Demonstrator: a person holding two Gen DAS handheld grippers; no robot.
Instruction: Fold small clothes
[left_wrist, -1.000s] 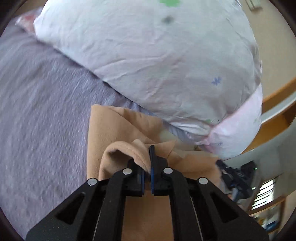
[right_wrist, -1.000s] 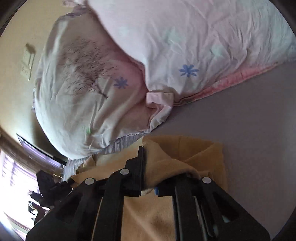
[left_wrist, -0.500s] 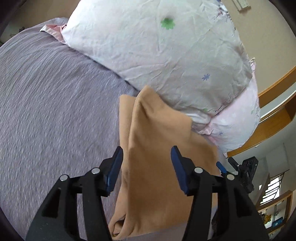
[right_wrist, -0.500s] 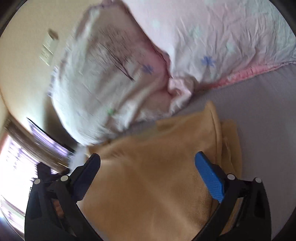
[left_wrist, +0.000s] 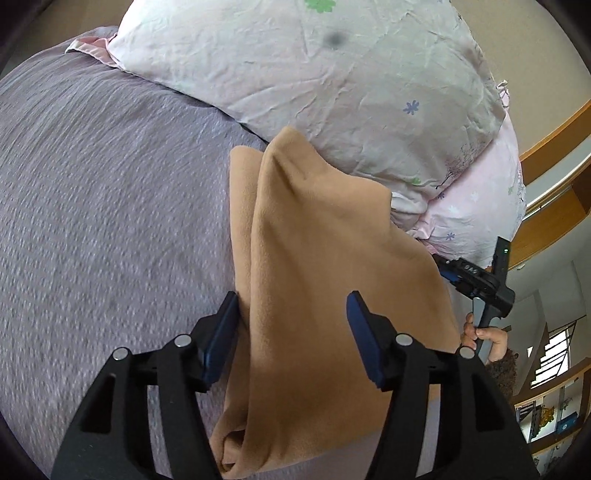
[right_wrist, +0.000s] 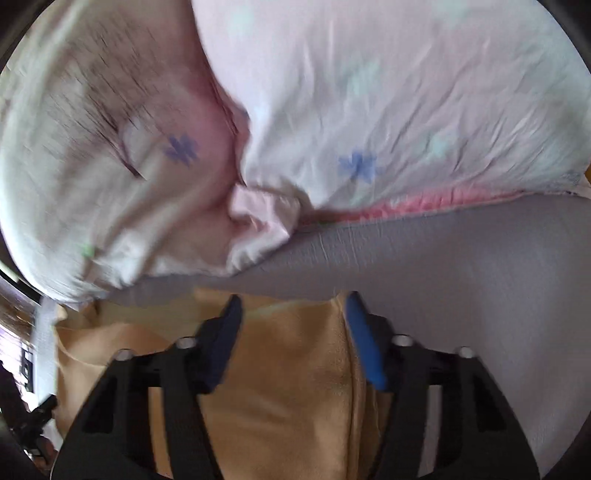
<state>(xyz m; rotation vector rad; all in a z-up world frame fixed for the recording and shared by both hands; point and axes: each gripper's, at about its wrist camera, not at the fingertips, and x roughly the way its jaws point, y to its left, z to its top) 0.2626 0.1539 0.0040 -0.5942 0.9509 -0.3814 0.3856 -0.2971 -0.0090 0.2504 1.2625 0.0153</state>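
Observation:
A tan fleece garment (left_wrist: 325, 280) lies folded lengthwise on the grey-purple bed cover (left_wrist: 103, 206), its far end against the pillows. My left gripper (left_wrist: 293, 314) is open and empty above the garment's near part, jaws wide apart. My right gripper (right_wrist: 291, 314) is open and empty over the same garment (right_wrist: 288, 387), near its far edge. The right gripper also shows in the left wrist view (left_wrist: 476, 280), beside the garment's right side, held by a hand.
Two white and pink floral pillows (left_wrist: 332, 81) lie at the head of the bed; they fill the upper right wrist view (right_wrist: 332, 110). A wooden headboard and shelves (left_wrist: 554, 206) stand to the right. The bed cover (right_wrist: 461, 266) stretches right.
Both grippers let go of the garment's edge and opened wide. The fold dropped flat on the bed. Both grippers have pulled back and risen slightly.

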